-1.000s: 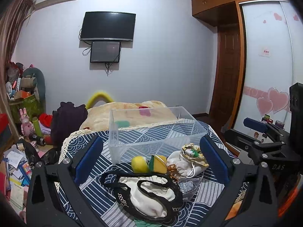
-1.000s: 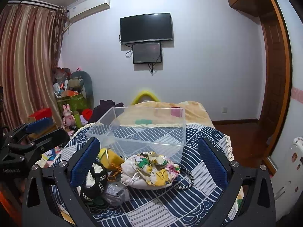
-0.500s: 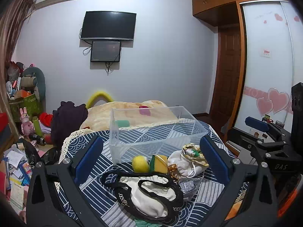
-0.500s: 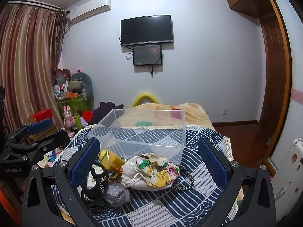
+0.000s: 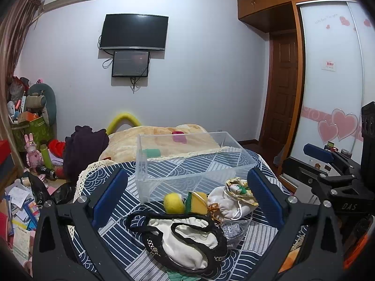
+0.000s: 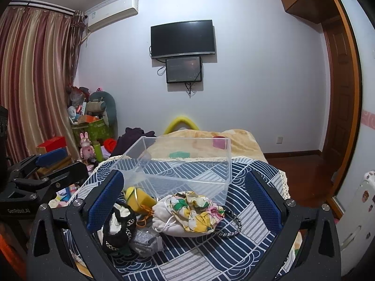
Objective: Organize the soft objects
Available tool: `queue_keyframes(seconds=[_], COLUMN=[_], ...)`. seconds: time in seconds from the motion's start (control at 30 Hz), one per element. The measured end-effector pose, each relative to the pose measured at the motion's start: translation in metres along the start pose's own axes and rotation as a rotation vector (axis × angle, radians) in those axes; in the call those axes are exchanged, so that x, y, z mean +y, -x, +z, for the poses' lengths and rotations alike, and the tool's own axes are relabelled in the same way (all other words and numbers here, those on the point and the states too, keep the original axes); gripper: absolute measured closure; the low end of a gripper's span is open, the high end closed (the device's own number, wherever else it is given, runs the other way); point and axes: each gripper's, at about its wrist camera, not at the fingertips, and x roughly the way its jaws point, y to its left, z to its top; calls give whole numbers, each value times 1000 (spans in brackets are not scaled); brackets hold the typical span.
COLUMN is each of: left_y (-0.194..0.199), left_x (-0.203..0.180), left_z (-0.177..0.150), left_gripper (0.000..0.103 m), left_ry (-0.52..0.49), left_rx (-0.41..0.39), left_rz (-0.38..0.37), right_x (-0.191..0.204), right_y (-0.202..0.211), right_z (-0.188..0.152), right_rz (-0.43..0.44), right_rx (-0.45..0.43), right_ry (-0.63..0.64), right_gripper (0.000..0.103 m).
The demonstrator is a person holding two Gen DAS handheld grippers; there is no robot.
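Note:
A clear plastic bin point(image 5: 194, 161) point(image 6: 180, 166) stands empty on the blue patterned cloth point(image 5: 117, 229). In front of it lie a yellow felt ball point(image 5: 174, 202), a yellow-green sponge point(image 5: 198, 201) point(image 6: 138, 199), a floral drawstring pouch point(image 5: 230, 197) point(image 6: 189, 215), a cream bag with black straps point(image 5: 185, 241) point(image 6: 118, 224) and a grey glittery piece point(image 5: 230, 230) point(image 6: 145, 238). My left gripper point(image 5: 187, 199) is open and empty, above the pile. My right gripper point(image 6: 185, 199) is open and empty, over the pouch. Each gripper shows at the edge of the other's view.
Beyond the bin lies a beige blanket point(image 5: 154, 138) with a dark garment point(image 5: 82, 149) beside it. Toys and boxes point(image 5: 30, 135) clutter the floor at left. A wardrobe point(image 5: 332, 82) and a wooden door point(image 5: 281, 89) stand at right.
Both views have shifted slightly; the grippers stay open and the objects have not moved.

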Motion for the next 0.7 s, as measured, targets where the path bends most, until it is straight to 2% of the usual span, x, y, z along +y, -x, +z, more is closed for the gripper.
queue_keyframes(seconds=[0.7], left_y=[1], left_x=[-1], left_z=[-1], left_gripper=[0], left_ry=[4], left_rx=[1], left_rz=[-13], right_x=[-4], right_y=[-4], right_z=[-3], right_rz=[10], right_rx=[8], right_ry=[-16], right_gripper=[0])
